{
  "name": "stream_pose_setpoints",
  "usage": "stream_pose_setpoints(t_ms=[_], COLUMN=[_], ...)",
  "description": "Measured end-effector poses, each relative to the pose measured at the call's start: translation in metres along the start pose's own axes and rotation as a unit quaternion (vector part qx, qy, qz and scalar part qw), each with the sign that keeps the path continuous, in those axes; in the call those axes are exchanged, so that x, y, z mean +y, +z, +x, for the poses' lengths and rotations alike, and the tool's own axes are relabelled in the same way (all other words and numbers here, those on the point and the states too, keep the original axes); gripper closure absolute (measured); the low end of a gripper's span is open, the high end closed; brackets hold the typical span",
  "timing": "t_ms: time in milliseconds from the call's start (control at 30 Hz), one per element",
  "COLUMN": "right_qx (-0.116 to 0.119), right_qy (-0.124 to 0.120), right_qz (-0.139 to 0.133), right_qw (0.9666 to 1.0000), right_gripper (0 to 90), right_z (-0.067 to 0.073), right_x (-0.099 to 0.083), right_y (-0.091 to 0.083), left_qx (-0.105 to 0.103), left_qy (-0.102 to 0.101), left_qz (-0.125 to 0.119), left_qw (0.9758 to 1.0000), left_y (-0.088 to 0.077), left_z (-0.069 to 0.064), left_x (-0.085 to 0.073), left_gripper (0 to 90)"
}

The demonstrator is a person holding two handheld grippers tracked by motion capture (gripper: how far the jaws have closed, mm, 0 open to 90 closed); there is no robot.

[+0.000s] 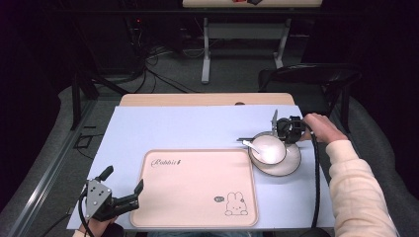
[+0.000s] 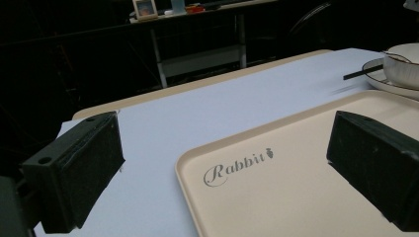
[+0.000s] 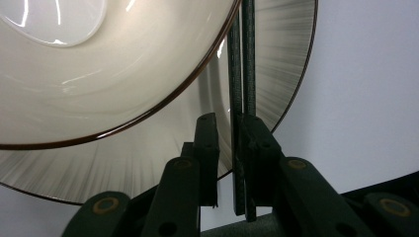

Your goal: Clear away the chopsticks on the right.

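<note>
- Hovering at the tray's (image 1: 197, 187) near left corner, left gripper (image 1: 124, 185), jaws wide, nothing between them.
- Beyond the tray's far right corner: bowl (image 1: 269, 148) on plate (image 1: 289, 165).
- Right gripper (image 1: 276, 129) there, jaws narrowed onto chopsticks (image 3: 241, 74) lying across the plate rim.

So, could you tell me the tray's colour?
Pale peach tray, best in the high view.

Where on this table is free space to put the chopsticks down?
The tray is bare from its Rabbit lettering to the rabbit drawing. The blue mat beyond it is bare too. It is crowded at the right, where bowl, plate and right gripper meet.
</note>
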State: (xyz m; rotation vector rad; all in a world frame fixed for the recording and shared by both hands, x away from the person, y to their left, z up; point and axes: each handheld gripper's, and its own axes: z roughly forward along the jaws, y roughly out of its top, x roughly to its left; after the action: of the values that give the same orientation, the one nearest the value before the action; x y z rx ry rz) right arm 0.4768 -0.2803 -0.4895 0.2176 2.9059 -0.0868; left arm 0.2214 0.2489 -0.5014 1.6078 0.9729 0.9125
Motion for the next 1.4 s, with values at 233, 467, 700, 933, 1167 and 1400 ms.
stream_pose_setpoints(t_ms=[233,467,700,933,1167,1400], right_qx=[-0.005,0.009,0.025,0.035,0.034,0.025], right_qy=[-0.012,-0.015,-0.006,-0.004,-0.006,0.003], right_qz=[0.004,0.006,0.009,0.007,0.009,-0.015], right_qw=[0.9999,0.9998,0.9996,0.9993,0.9994,0.9996], right_gripper=[81.0,82.3,83.1,84.5,84.7,85.0], right_z=[-0.001,-0.002,-0.003,-0.004,-0.004,-0.004], right_x=[0.002,0.003,0.003,0.004,0.004,-0.001], right_y=[0.003,0.009,0.016,0.019,0.019,0.005], left_qx=[0.001,0.000,0.000,0.000,0.000,0.001], left_qy=[0.000,0.000,0.000,0.000,0.000,0.000], left_qz=[0.001,0.000,0.000,0.001,0.001,0.001], left_qw=[1.0000,1.0000,1.0000,1.0000,1.0000,1.0000], left_y=[0.000,0.000,0.000,0.000,0.000,0.000], left_z=[0.000,0.000,0.000,0.000,0.000,0.000], left_x=[0.000,0.000,0.000,0.000,0.000,0.000], left_gripper=[0.6,0.6,0.6,0.6,0.6,0.6])
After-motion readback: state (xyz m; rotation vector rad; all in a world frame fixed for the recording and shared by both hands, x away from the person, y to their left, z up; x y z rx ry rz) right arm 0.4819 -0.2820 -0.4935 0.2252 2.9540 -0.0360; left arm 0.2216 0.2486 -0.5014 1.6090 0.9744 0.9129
